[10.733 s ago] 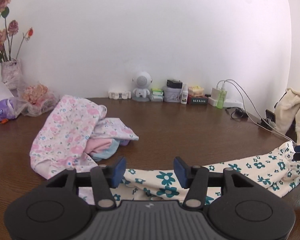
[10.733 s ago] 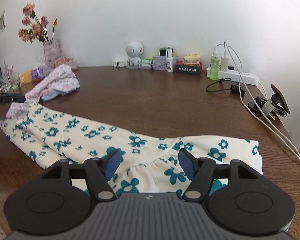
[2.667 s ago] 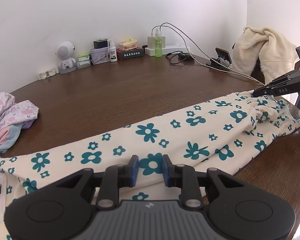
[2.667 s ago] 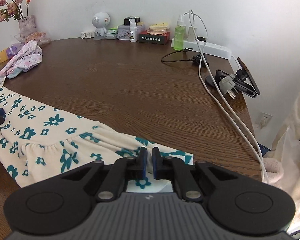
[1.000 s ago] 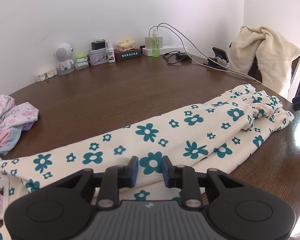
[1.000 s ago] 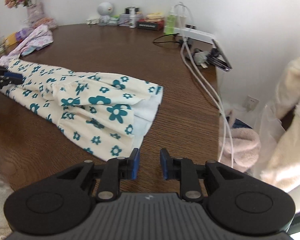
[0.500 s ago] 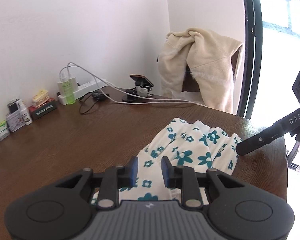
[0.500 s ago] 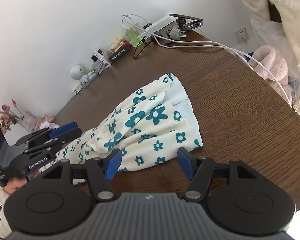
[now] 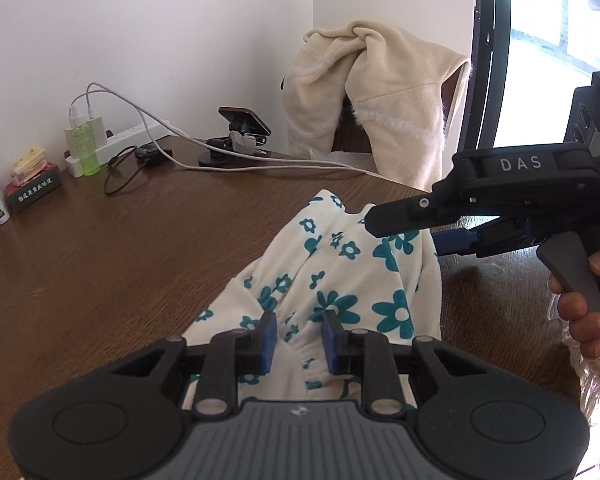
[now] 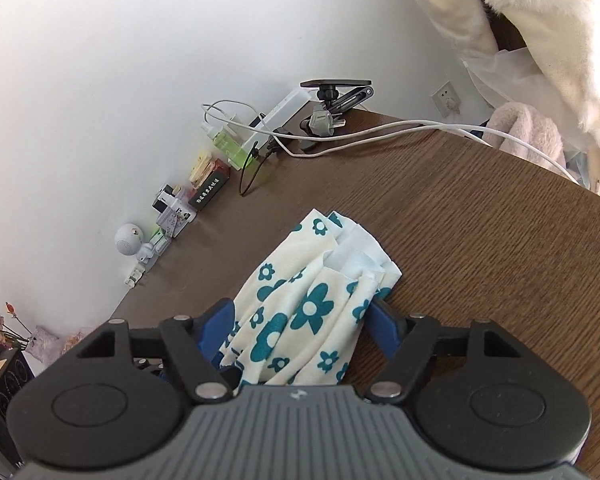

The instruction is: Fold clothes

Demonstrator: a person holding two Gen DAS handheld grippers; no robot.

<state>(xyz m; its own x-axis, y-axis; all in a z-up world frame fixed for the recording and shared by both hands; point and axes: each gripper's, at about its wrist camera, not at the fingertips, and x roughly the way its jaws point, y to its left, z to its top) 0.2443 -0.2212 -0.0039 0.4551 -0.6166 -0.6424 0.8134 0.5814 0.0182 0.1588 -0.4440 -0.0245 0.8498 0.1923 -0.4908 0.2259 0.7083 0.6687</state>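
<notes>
The cream garment with teal flowers (image 9: 340, 276) lies bunched on the brown table (image 9: 100, 248). My left gripper (image 9: 298, 338) is shut on a fold of it, its blue pads pinching the cloth. My right gripper (image 10: 300, 320) is open, and its blue pads straddle the garment's end (image 10: 312, 300), where the white waistband (image 10: 358, 252) shows. In the left wrist view the right gripper (image 9: 412, 228) comes in from the right, one finger above the cloth and one below it.
A cream fleece jacket (image 9: 384, 96) hangs over a chair past the table's far edge. A phone on a clamp stand (image 9: 240, 128), white cables, a power strip and a green bottle (image 9: 85, 148) sit along the wall. Small boxes and a white robot toy (image 10: 134, 244) line the back.
The right gripper has moved in over the garment's end so its open fingers straddle it. The left gripper still pinches the cloth and has shifted slightly closer to that end.
</notes>
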